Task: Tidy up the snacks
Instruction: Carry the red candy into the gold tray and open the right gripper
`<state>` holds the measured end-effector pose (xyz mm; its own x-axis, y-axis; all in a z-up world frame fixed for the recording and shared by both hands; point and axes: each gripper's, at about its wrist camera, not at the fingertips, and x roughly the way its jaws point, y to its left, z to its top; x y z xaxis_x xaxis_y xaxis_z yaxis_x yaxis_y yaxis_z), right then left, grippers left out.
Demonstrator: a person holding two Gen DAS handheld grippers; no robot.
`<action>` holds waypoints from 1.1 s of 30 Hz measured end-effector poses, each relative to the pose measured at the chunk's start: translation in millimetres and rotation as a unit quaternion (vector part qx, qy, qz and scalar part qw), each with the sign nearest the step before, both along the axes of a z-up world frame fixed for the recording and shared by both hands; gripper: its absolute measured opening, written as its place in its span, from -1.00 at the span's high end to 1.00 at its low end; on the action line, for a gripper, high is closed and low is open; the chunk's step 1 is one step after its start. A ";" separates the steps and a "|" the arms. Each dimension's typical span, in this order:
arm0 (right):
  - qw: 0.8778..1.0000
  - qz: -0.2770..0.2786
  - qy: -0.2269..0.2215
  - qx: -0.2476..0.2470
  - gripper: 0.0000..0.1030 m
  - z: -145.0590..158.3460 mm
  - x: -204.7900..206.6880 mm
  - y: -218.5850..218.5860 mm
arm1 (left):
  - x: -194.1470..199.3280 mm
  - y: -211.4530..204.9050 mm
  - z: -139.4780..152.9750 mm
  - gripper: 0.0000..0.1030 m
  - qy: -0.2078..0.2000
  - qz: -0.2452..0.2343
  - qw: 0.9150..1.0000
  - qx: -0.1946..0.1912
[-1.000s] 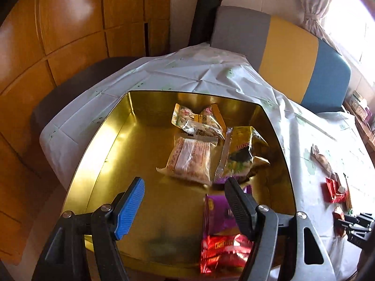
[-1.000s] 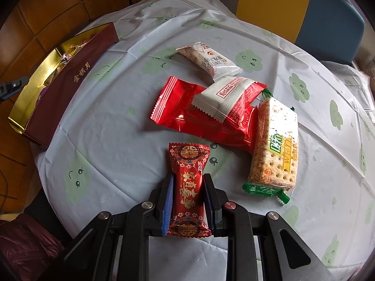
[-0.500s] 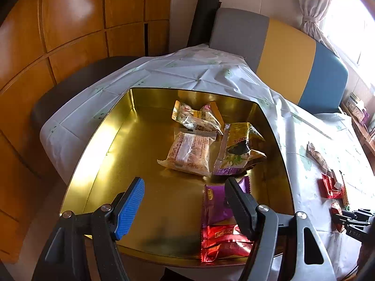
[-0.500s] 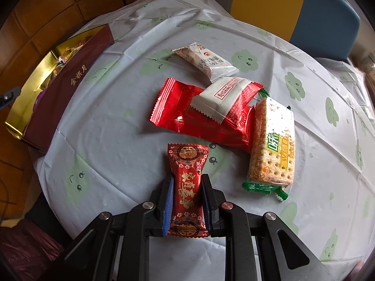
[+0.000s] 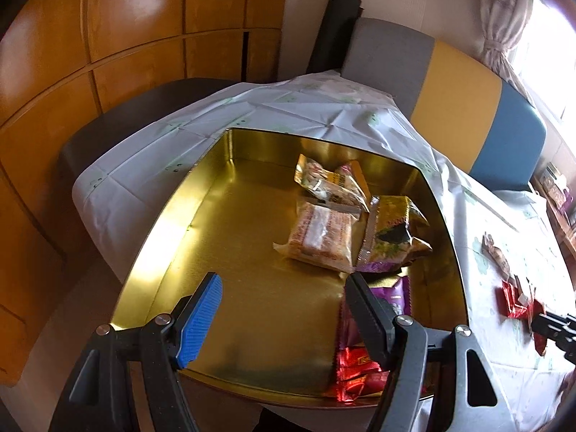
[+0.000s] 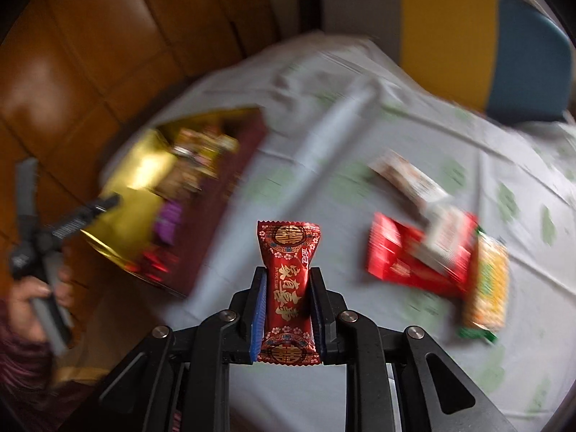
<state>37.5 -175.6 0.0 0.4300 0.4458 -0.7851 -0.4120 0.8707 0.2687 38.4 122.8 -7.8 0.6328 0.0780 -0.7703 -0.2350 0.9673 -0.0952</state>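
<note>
**Red candy lifted off the table**

Our right tool (image 6: 288, 309), clenched on the red candy packet (image 6: 288, 288), has raised it clear of the table (image 6: 396, 388) and now swings toward the gold tin (image 5: 252, 288). Our left tool (image 5: 284, 309) hangs released over the tin. Next comes the drop-in.

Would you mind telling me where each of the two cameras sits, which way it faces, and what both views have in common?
Left wrist: sits on the left gripper, looks down into the gold tin holding snacks; its open fingers show, and the right gripper at the right edge.
Right wrist: sits on the right gripper, faces across the tablecloth, blurred; fingers shut on the red candy; the person's left hand holds the left gripper.
Shared: the tin, tablecloth, striped sofa, loose snacks.
</note>
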 end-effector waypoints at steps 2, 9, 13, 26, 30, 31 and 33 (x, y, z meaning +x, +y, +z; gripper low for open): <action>1.000 0.014 -0.002 0.025 0.57 6.8 1.8 18.1 | -1.2 4.1 0.3 -0.40 -0.001 0.005 1.000 -0.002; 0.997 0.033 0.019 0.067 0.53 1.7 17.4 84.0 | -4.8 9.2 -2.1 -0.40 -0.001 0.006 1.000 -0.006; 0.998 0.020 0.036 0.053 0.50 -16.4 26.3 99.9 | -6.3 10.2 -2.9 -0.40 -0.001 0.005 1.000 -0.005; 1.000 0.004 -0.012 0.024 0.09 -15.8 5.3 65.9 | -7.1 2.1 -2.6 -0.40 -0.002 -0.008 1.000 0.003; 1.000 -0.005 -0.027 0.001 0.01 -14.4 0.1 50.7 | -6.7 -2.3 -1.4 -0.40 0.000 -0.012 1.000 0.007; 1.000 -0.008 -0.028 0.000 -0.03 -14.1 -0.4 46.1 | -6.6 -3.0 -1.4 -0.40 0.001 -0.014 1.000 0.005; 0.999 -0.019 -0.027 -0.002 -0.07 -15.2 -0.7 35.6 | -6.4 -5.1 -1.5 -0.39 0.003 -0.018 1.000 0.003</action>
<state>36.8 -140.0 -15.2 0.4888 0.4254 -0.7616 -0.3923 0.8870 0.2436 32.0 117.7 -9.3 0.6314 0.0601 -0.7731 -0.2007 0.9757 -0.0881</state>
